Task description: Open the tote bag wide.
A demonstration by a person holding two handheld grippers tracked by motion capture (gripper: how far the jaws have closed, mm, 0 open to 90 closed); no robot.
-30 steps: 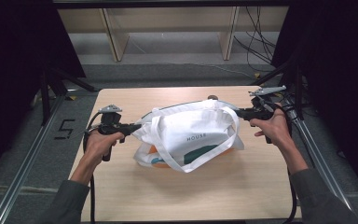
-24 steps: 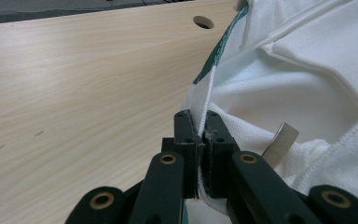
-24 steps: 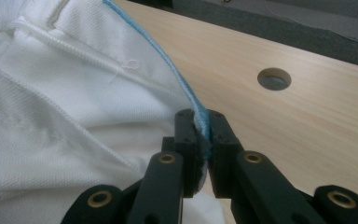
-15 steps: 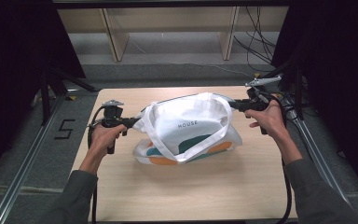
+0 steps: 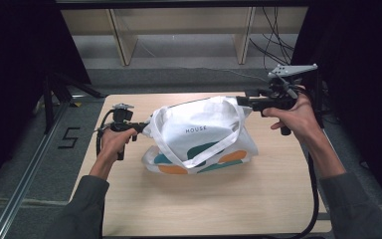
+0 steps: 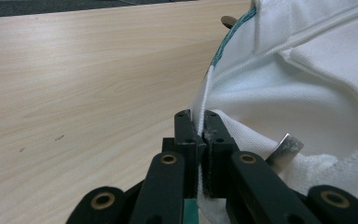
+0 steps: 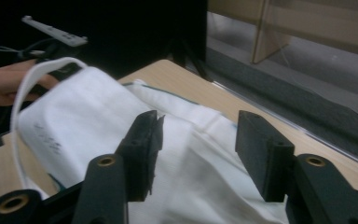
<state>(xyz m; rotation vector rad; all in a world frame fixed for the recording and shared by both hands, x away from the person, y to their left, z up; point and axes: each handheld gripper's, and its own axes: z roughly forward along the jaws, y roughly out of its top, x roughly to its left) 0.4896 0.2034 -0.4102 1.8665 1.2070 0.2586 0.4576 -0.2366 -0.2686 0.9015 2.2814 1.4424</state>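
Note:
A white tote bag [image 5: 204, 132] printed "HOUSE", with teal and orange shapes, stands half-raised on the wooden table [image 5: 204, 199]. My left gripper [image 5: 142, 127] is at its left side, shut on the bag's hem [image 6: 205, 93], which runs up between the pressed pads. My right gripper [image 5: 241, 101] hovers at the bag's upper right corner. Its jaws have just been opening and now stand wide apart [image 7: 198, 135]. White cloth [image 7: 191, 177] lies below and between them, and neither pad presses on it. A handle strap [image 7: 21, 98] loops at the bag's far side.
Shelf uprights [image 5: 122, 42] stand beyond the table's far edge, with cables [image 5: 273, 30] at the back right. A metal rail [image 5: 35, 164] runs along the floor on the left beside a "5" mark [image 5: 68, 138]. Bare tabletop lies in front of the bag.
The right hand has risen and pulled the bag's right side up from its slumped heap. Its jaws, closed on the cloth before, now stand apart. The left gripper has stayed shut on the hem.

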